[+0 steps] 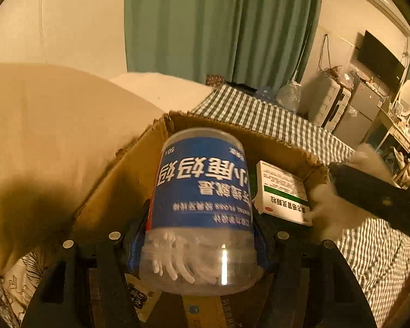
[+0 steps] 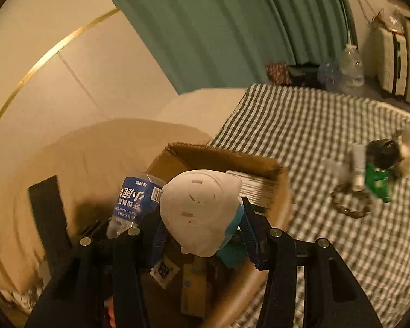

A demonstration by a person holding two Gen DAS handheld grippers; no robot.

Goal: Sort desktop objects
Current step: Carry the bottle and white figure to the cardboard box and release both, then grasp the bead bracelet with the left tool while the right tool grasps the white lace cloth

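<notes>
Checked bedspread (image 2: 300,136) spreads wide, carrying cardboard box (image 1: 117,180) beside cream pillow (image 1: 54,125). Clutter pile (image 2: 374,175) lies well apart from box, out on bedspread, blurred. Plush toy (image 2: 202,207), white head with blue body, hangs over box, clamped in right gripper (image 2: 205,232), jaws closed against its sides. Floss-pick jar (image 1: 202,207), clear with blue label, upside down above box, pinched in left gripper (image 1: 202,243), jaws tight on it. White-green medicine box (image 1: 283,192) inside cardboard box, near far corner.

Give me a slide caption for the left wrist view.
Left gripper holds floss-pick jar above cardboard box containing medicine box.
</notes>
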